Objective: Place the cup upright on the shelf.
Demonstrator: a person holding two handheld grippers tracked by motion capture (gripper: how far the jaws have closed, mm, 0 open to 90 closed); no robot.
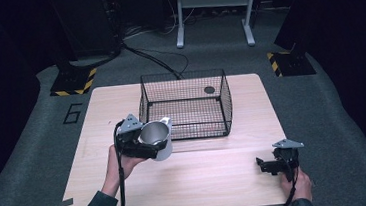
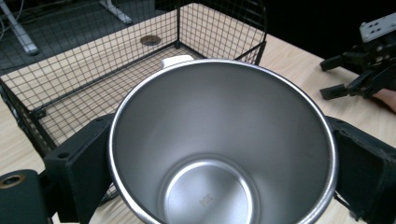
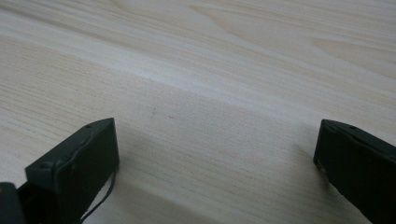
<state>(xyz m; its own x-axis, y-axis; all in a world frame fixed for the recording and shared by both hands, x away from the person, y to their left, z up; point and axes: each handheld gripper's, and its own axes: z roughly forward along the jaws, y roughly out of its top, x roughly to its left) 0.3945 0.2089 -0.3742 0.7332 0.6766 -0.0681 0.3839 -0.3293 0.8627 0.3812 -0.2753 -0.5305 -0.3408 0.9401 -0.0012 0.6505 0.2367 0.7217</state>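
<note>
Count: one steel cup (image 1: 155,136), one black wire basket (image 1: 186,105), two grippers, one wooden table (image 1: 218,180). Left gripper (image 1: 147,145) sits left of centre in the high view, clamped on the cup: in the left gripper view its two black jaws press the cup's (image 2: 219,140) outer wall from both sides, just below the rim. The cup is empty, its mouth tipped toward the camera, with a stamped mark readable on its floor. One white handle (image 2: 176,60) peeks over the far rim. The cup sits just beside the basket's near left corner in the high view; can't tell whether they touch. The basket (image 2: 93,84) is empty, open-topped, in the upper middle of the table. One round hole (image 1: 209,89) in the tabletop shows through the basket's far right mesh. Right gripper (image 1: 266,166) is at lower right in the high view, low over the table, well apart from cup and basket. In the right gripper view its jaws stand wide apart, nothing between them, bare wood grain (image 3: 210,93) below. It also shows at the upper right of the left gripper view (image 2: 341,77), jaws spread.
</note>
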